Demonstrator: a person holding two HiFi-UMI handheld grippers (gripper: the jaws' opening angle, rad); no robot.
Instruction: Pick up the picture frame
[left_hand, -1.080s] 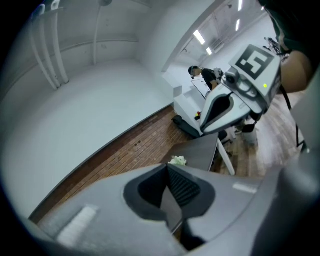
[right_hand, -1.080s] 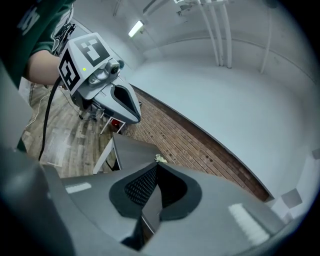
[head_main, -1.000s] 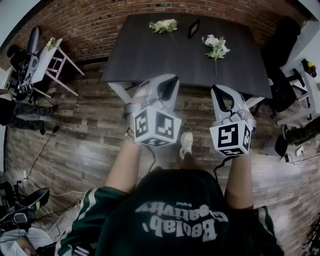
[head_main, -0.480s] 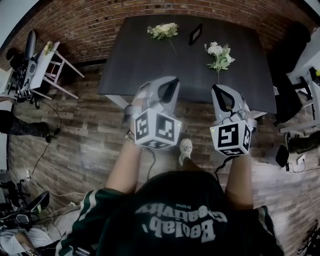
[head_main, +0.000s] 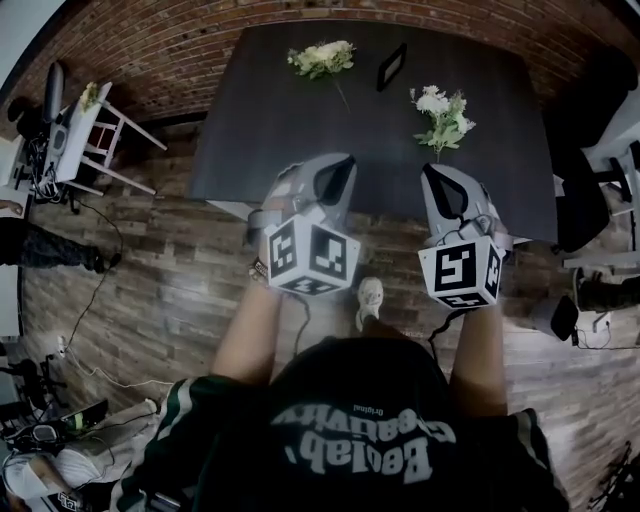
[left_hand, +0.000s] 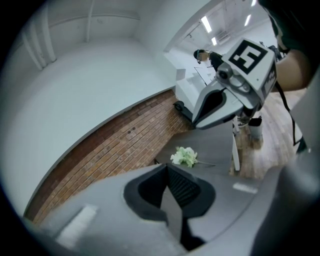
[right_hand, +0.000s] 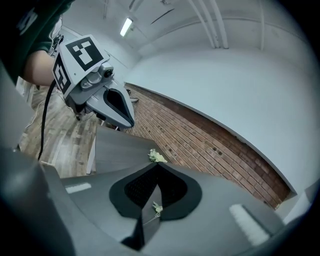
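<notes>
The black picture frame stands near the far edge of the dark table, between two bunches of white flowers. My left gripper and right gripper are held side by side over the table's near edge, well short of the frame. Both are shut with nothing between their jaws. The left gripper view shows the shut left gripper, one flower bunch and the right gripper's body. In the right gripper view the right gripper points at a flower bunch. No gripper view shows the frame.
One flower bunch lies left of the frame, another at the right. A brick wall runs behind the table. A white chair stands at the left, dark chairs at the right, cables on the wooden floor.
Both grippers and the person have advanced toward the table; its near edge now lies under the jaws. Both stay shut and empty.
</notes>
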